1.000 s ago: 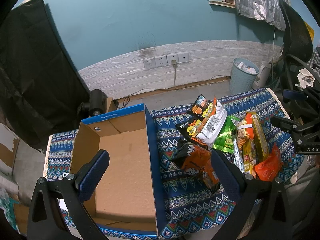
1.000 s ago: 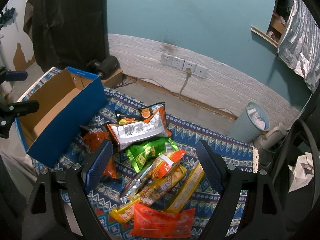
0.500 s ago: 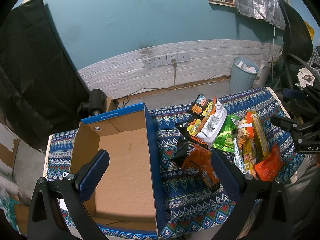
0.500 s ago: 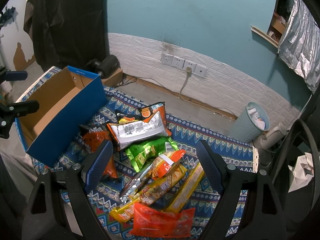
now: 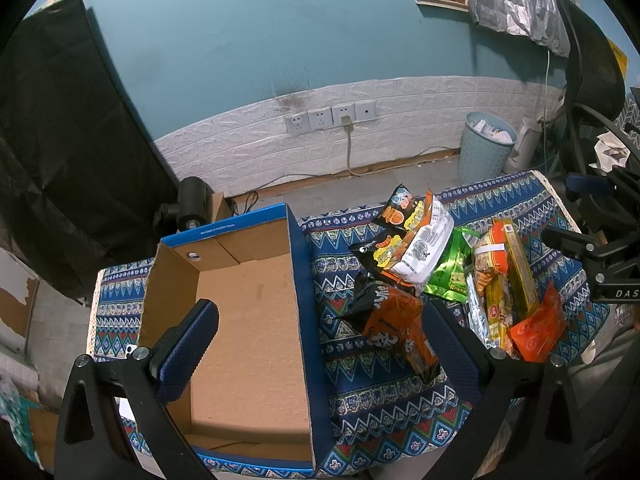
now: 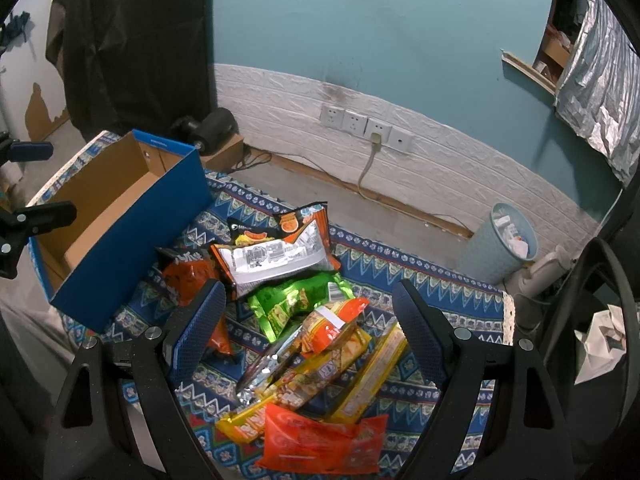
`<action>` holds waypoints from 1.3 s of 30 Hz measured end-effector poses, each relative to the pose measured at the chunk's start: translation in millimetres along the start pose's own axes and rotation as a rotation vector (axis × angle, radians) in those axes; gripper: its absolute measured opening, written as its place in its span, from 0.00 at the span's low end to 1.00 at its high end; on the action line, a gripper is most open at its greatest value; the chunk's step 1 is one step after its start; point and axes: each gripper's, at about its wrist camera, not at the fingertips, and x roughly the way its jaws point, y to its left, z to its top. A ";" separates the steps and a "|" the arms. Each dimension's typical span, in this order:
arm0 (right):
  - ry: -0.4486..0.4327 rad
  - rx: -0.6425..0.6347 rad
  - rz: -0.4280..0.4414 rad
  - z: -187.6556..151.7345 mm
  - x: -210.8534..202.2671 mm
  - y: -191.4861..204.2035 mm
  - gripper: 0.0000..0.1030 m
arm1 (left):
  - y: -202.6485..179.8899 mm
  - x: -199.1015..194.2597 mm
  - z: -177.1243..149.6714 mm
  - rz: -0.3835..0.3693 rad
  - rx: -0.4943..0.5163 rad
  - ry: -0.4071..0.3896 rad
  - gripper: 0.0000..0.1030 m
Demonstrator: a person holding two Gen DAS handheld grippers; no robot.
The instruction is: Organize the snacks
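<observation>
Both tongs, left [image 5: 320,344] and right [image 6: 308,320], gape wide and empty above the table [image 5: 360,380]. Snack packets [image 6: 296,312] lie heaped just beside the blue box [image 5: 240,320]; a bin [image 6: 500,244] stands behind.

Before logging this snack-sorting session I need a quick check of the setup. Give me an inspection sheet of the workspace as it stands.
Surface: patterned blue cloth covers the table.
Job's things: open blue cardboard box, nothing seen inside; snack packets piled beside it, white packet on top, green packet under it, flat orange packet nearest the right gripper.
Clutter: nothing seen.
Grippers: left gripper open, holding nothing; right gripper open, holding nothing.
Cables: one cord plugged into the wall sockets.
Surroundings: teal wall, waste bin, office chair.
</observation>
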 end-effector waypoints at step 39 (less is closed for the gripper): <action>0.144 0.099 -0.075 -23.3 27.1 -36.1 0.82 | -24.9 43.1 -5.0 -0.048 0.013 0.159 0.99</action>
